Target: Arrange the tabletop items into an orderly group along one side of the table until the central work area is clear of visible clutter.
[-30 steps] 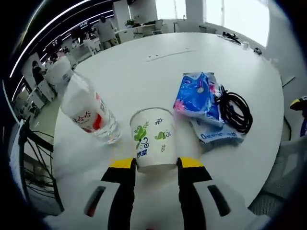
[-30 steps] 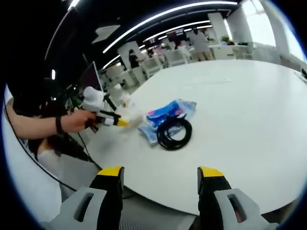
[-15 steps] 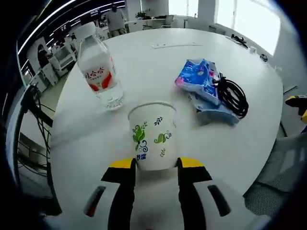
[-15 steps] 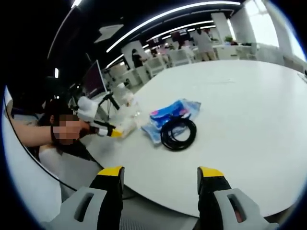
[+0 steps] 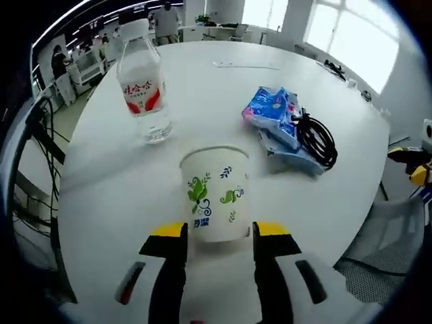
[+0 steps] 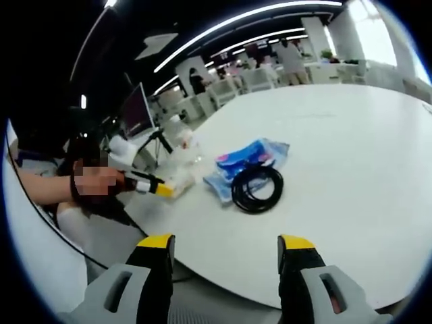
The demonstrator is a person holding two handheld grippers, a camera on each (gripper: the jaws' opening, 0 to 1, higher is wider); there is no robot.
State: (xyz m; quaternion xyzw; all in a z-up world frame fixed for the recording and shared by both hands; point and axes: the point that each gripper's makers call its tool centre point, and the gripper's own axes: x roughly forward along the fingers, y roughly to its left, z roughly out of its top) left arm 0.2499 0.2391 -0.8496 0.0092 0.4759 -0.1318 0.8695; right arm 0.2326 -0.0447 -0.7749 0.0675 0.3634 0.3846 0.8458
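Observation:
A white paper cup (image 5: pixel 214 192) with green leaf prints stands upright between the yellow-tipped jaws of my left gripper (image 5: pixel 219 233), which is shut on its lower part. A clear water bottle (image 5: pixel 144 91) with a red label stands beyond it to the left. A blue tissue pack (image 5: pixel 273 115) and a coiled black cable (image 5: pixel 316 138) lie to the right on the white table (image 5: pixel 202 81). My right gripper (image 6: pixel 226 260) hangs open off the table's edge, holding nothing. In the right gripper view the left gripper (image 6: pixel 150 186) holds the cup (image 6: pixel 179 182) left of the tissue pack (image 6: pixel 251 154) and cable (image 6: pixel 257 189).
A flat blue-and-white packet (image 5: pixel 291 154) lies under the tissue pack and cable. The round table's far half (image 6: pixel 351 135) is bare white. Desks, chairs and people (image 6: pixel 290 57) fill the office behind. A person's arm (image 6: pixel 40 185) holds the left gripper by the near edge.
The left gripper, still holding the cup, has drawn back from the bottle toward the table's near edge and levelled out. The right gripper has barely moved.

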